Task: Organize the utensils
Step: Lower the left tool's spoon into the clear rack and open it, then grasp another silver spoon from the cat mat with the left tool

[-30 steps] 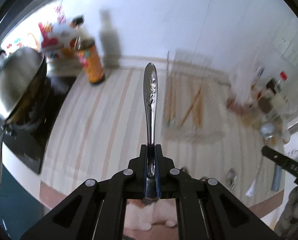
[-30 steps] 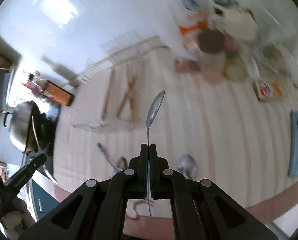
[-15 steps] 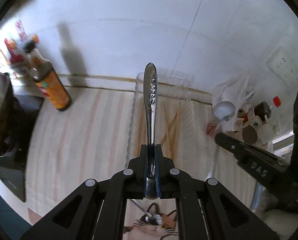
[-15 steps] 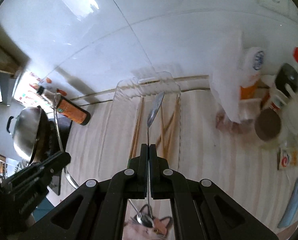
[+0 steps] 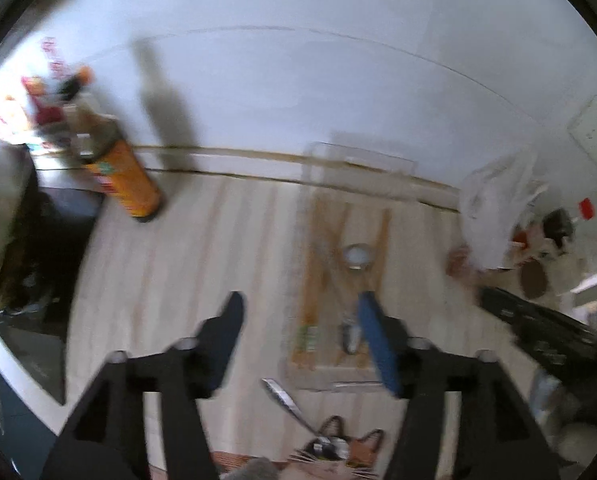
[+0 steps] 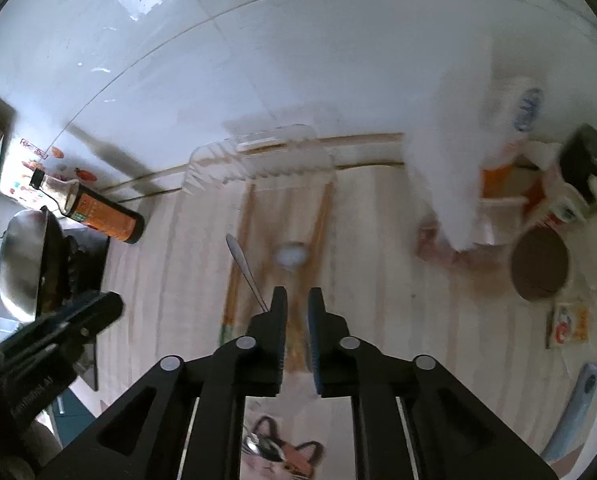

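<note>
My left gripper point(image 5: 300, 304) stands wide, its jaws opening, with nothing between them. It hangs over the near end of a clear plastic tray point(image 5: 362, 152) that holds wooden chopsticks point(image 5: 318, 264). A metal spoon point(image 5: 356, 256) lies blurred in the tray beside the blue pad. My right gripper point(image 6: 297, 298) has a narrow gap, its jaws opening, and nothing shows between them. It is above the same tray point(image 6: 258, 148). A blurred spoon bowl point(image 6: 292, 256) is over the chopsticks point(image 6: 242, 248). A thin metal handle point(image 6: 242, 264) slants past the right gripper's left finger.
An orange bottle point(image 5: 126, 180) and a wok point(image 6: 22, 256) on a dark stove stand to the left. A white bag point(image 6: 450, 160) and jars crowd the right. A cat-print mat point(image 6: 282, 452) with a spoon on it lies at the counter's near edge.
Both grippers were shut on upright spoons. Both have let go: the left jaws have spread wide, the right ones a little, and the spoons have dropped toward the tray.
</note>
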Demonstrator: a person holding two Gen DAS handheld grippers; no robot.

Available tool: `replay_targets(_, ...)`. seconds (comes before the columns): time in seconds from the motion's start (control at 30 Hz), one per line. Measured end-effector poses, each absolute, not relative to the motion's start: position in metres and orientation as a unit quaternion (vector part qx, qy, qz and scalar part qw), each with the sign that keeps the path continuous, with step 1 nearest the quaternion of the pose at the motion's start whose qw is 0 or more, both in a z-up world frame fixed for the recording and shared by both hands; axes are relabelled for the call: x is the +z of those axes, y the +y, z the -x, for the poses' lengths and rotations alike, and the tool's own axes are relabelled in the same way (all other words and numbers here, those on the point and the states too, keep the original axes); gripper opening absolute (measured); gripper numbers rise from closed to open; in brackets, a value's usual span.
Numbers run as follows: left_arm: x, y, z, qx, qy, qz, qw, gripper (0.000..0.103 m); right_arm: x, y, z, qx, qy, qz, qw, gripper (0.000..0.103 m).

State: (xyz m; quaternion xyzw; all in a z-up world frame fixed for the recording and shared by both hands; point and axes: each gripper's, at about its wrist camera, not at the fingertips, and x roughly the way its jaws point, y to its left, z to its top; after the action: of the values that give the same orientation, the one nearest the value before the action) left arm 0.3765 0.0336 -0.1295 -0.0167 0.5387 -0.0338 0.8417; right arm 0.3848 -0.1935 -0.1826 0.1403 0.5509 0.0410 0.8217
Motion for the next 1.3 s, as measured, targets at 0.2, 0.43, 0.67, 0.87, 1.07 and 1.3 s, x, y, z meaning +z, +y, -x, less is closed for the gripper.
replay_targets(0.2,-0.148,0.067,-0.336,0.051,0.498,-0.002,0.866,0.103,-0.182,-0.22,-0.332,0.007,0.525,-0.142,0.839,0.043)
replay_targets(0.43,-0.216,0.074,-0.308,0.061,0.585,0.014,0.809,0.103,-0.23,-0.243,-0.268,-0.04,0.558,-0.154,0.815,0.053)
replay_targets(0.67,-0.289,0.058,-0.28,0.029,0.681,0.094,0.725,0.099,-0.293,-0.251,-0.225,-0.055,0.628,-0.172,0.757,0.053)
replay_targets(0.87,-0.315,0.045,-0.284,0.016,0.706,0.153,0.691,0.068,-0.319,-0.234,-0.216,-0.046,0.646,-0.149,0.747,0.046)
replay_targets(1.07,-0.311,0.012,-0.296,0.028,0.683,0.058,0.728,0.016,-0.327,-0.223,-0.217,-0.066,0.644,-0.114,0.754,0.023)
replay_targets(1.3,-0.31,-0.005,-0.274,-0.038,0.685,-0.008,0.728,0.005,-0.324,-0.233,-0.217,-0.079,0.641,-0.113,0.755,0.006)
